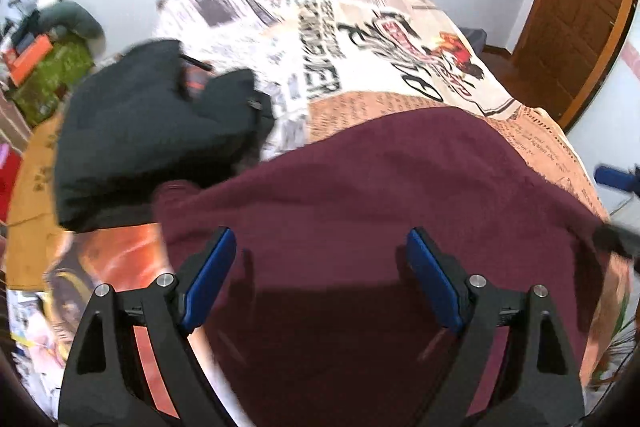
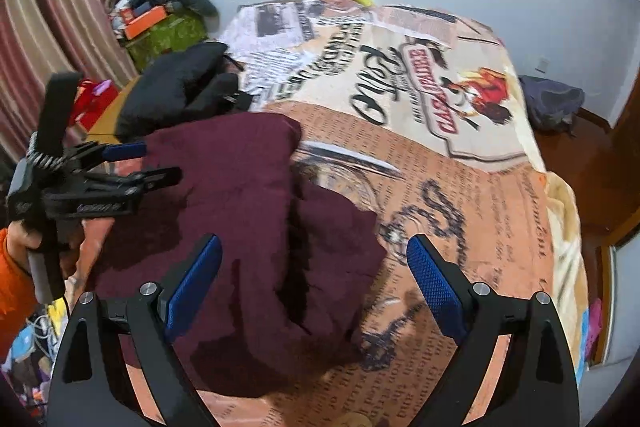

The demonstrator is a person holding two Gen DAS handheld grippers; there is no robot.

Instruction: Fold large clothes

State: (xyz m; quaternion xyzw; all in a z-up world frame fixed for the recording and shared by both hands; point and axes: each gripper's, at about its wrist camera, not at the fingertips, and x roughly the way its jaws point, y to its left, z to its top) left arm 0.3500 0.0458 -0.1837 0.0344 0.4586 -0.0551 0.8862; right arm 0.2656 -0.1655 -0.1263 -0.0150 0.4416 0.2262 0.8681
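On bed: maroon garment [image 2: 240,219] lies partly folded on the printed bedspread [image 2: 460,187].
Black garment [image 1: 152,131]: bunched at 11 o'clock of the maroon one, touching it.
Left gripper [image 1: 320,279]: jaws wide, nothing between, over the maroon cloth.
Right gripper [image 2: 316,287]: jaws wide, nothing held, above the garment's 3 o'clock edge.
Hand [image 2: 24,239]: grips the left tool's handle at 9 o'clock.

Even daylight, motion blur, fisheye warp, dark corners.
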